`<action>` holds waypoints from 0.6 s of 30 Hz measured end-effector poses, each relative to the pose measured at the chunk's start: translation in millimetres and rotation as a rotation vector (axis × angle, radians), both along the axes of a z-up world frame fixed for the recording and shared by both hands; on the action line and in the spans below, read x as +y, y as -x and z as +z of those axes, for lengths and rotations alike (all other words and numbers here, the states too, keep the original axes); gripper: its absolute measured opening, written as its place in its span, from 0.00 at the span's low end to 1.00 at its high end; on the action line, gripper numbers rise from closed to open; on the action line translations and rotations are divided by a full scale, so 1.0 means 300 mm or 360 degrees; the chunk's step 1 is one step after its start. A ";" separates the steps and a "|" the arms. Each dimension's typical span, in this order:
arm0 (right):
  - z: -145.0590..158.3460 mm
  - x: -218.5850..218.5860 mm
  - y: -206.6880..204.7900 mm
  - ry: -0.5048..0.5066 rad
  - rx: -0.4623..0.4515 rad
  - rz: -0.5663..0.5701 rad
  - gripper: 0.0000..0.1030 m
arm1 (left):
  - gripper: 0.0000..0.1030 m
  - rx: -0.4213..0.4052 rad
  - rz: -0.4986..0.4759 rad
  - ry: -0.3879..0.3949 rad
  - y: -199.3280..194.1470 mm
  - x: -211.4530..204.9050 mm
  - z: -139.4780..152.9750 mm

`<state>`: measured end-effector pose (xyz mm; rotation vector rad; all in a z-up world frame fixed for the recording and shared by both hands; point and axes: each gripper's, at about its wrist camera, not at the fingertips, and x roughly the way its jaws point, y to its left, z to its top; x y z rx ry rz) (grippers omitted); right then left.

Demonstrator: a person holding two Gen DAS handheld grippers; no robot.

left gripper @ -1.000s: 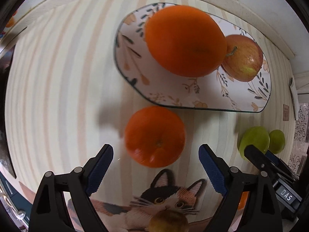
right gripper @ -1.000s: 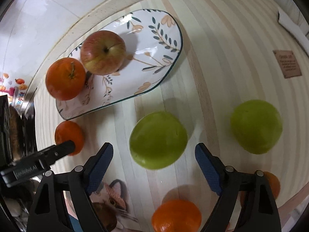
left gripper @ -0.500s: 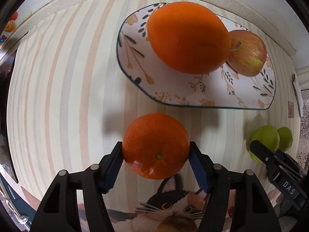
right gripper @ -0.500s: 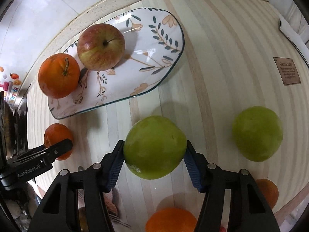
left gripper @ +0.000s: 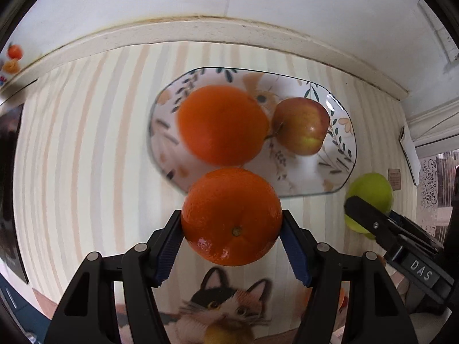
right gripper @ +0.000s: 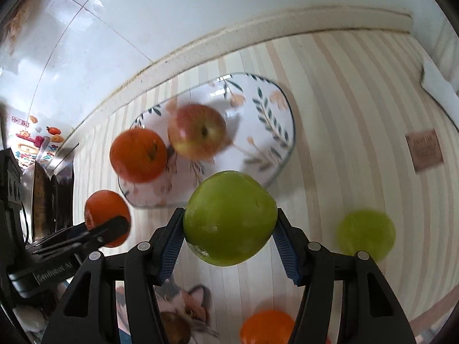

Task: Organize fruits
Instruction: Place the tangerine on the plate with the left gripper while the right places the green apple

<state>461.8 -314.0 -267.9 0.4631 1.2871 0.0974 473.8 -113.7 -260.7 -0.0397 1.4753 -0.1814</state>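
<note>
Left wrist view looks down on a striped cloth [left gripper: 71,157] covering the table, with a cat picture [left gripper: 226,304] printed at its near edge. On the cloth lies a leaf-patterned plate [left gripper: 341,143], which carries a large orange [left gripper: 222,124] and a red apple [left gripper: 301,126] touching each other. The left gripper [left gripper: 231,238] has its blue pads pressed on both sides of a smaller orange [left gripper: 232,215], jaws about half apart around it, after closing on it a moment ago; the fruit hangs above the cloth just in front of the plate's near rim. The right gripper [right gripper: 228,229] grips a green apple [right gripper: 229,218] the same way, its jaws likewise just closed to about half width, and the apple is held near the plate's near edge. In the right wrist view a second green apple [right gripper: 365,235] lies blurred on the cloth to the right, well apart from the plate, and another orange [right gripper: 266,326] sits at the bottom edge.
</note>
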 end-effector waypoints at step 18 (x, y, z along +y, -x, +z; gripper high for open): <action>-0.162 0.051 -0.189 0.0022 0.0140 0.0113 0.61 | 0.62 0.0166 0.0090 -0.0025 -0.206 -0.014 -0.143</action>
